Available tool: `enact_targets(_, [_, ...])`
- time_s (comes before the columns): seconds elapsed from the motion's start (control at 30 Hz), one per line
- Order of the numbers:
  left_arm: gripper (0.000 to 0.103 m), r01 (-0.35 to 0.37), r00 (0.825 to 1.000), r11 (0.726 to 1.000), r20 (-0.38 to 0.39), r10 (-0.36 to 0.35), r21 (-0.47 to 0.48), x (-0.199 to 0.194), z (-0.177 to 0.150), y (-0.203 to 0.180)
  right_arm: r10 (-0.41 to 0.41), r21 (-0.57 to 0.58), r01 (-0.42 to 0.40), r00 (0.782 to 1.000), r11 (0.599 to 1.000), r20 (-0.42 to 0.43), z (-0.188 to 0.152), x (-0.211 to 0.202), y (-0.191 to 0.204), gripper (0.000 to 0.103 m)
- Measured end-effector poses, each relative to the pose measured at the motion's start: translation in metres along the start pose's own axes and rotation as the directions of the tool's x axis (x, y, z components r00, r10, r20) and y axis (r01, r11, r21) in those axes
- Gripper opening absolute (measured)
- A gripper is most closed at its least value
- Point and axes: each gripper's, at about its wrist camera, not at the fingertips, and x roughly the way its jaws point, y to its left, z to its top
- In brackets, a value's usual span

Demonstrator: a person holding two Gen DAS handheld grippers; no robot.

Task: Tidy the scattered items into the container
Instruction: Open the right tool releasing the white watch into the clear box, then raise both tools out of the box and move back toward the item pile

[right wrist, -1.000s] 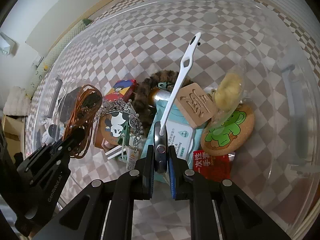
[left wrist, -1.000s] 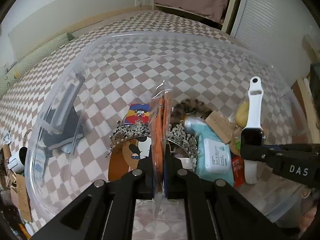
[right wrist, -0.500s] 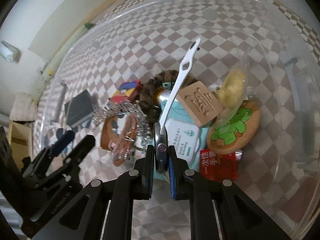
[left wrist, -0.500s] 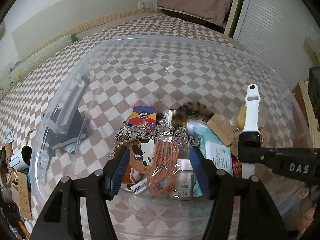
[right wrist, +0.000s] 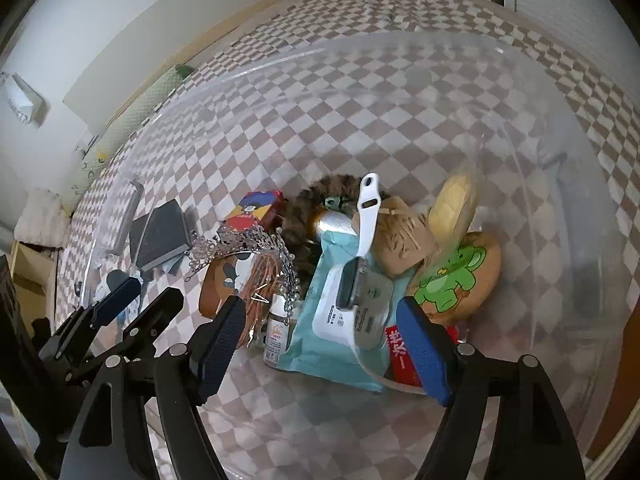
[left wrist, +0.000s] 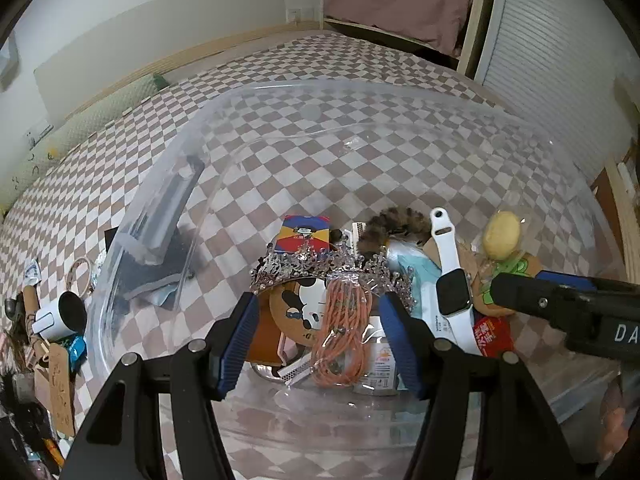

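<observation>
A clear plastic tub [left wrist: 320, 88] [right wrist: 280, 60] sits on a checkered cover. Over its near edge my left gripper [left wrist: 318, 344] [right wrist: 150, 292] stands open and holds nothing. The bagged orange cable [left wrist: 340, 332] [right wrist: 260, 284] lies below it, across a silver tiara [left wrist: 320, 264] and a panda coaster [left wrist: 304, 308]. My right gripper [right wrist: 320, 346] [left wrist: 516, 284] is also open. The white smartwatch [right wrist: 352, 280] [left wrist: 452, 280] rests free on a teal wipes pack [right wrist: 332, 320], its strap pointing away.
Also in the tub are a frog coaster [right wrist: 456, 280], a bagged yellow item [right wrist: 452, 204], a furry piece [right wrist: 332, 188], a colourful box [right wrist: 256, 208], a small bottle [right wrist: 278, 328] and a red packet [right wrist: 400, 352]. Outside, left: a dark notebook [right wrist: 164, 236], a white mug [left wrist: 60, 316], paper tags.
Left gripper opened and dropped the orange cable onto the tiara. Then the right gripper opened and the watch fell flat on the wipes pack. Both grippers drew back a little.
</observation>
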Motion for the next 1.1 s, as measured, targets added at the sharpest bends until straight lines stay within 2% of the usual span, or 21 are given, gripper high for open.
enact_targets(0.17, [0.062,-0.009,1.0,1.0,0.005,0.009,-0.003,-0.005,-0.001,0.002,-0.018,0.004,0.018,1.0,1.0,-0.01,-0.002,0.002,-0.002,0.078])
enact_targets(0.3, [0.064,-0.008,1.0,1.0,0.028,0.009,-0.013,-0.012,-0.004,0.005,-0.075,-0.014,0.075,0.997,0.997,0.022,-0.005,0.0,-0.001,0.078])
enact_targets(0.33, [0.067,-0.008,0.999,1.0,0.036,0.008,-0.015,-0.014,-0.005,0.006,-0.086,-0.016,0.086,0.996,0.996,0.034,-0.005,-0.001,-0.001,0.08])
enact_targets(0.4, [0.092,0.003,0.998,1.0,0.06,-0.002,-0.018,-0.02,-0.006,0.009,-0.087,-0.013,0.088,0.995,0.996,0.051,-0.005,-0.003,-0.003,0.093])
enact_targets(0.43, [0.095,0.009,0.998,1.0,0.07,-0.008,-0.015,-0.023,-0.006,0.01,-0.071,-0.018,0.072,0.996,0.997,0.053,-0.006,-0.003,-0.002,0.096])
enact_targets(0.5, [0.101,0.016,0.996,1.0,0.085,-0.015,-0.008,-0.029,-0.007,0.012,-0.087,-0.036,0.09,0.994,0.995,0.062,-0.007,-0.003,0.001,0.096])
enact_targets(0.6, [0.103,-0.009,0.993,1.0,0.115,0.01,-0.013,-0.04,-0.007,0.016,-0.125,-0.066,0.131,0.989,0.989,0.085,-0.008,-0.005,0.007,0.097])
enact_targets(0.67, [0.103,-0.025,0.991,0.999,0.132,0.028,-0.025,-0.046,-0.007,0.021,-0.122,-0.08,0.129,0.988,0.988,0.091,-0.009,-0.005,0.009,0.102])
enact_targets(0.77, [0.103,-0.046,0.987,0.998,0.149,0.054,-0.052,-0.054,-0.007,0.032,-0.139,-0.097,0.149,0.985,0.984,0.104,-0.009,-0.005,0.012,0.103])
enact_targets(1.1, [0.103,-0.101,0.981,0.986,0.151,0.122,-0.136,-0.076,-0.024,0.072,-0.111,-0.067,0.121,0.984,0.99,0.137,-0.011,-0.009,0.015,0.103])
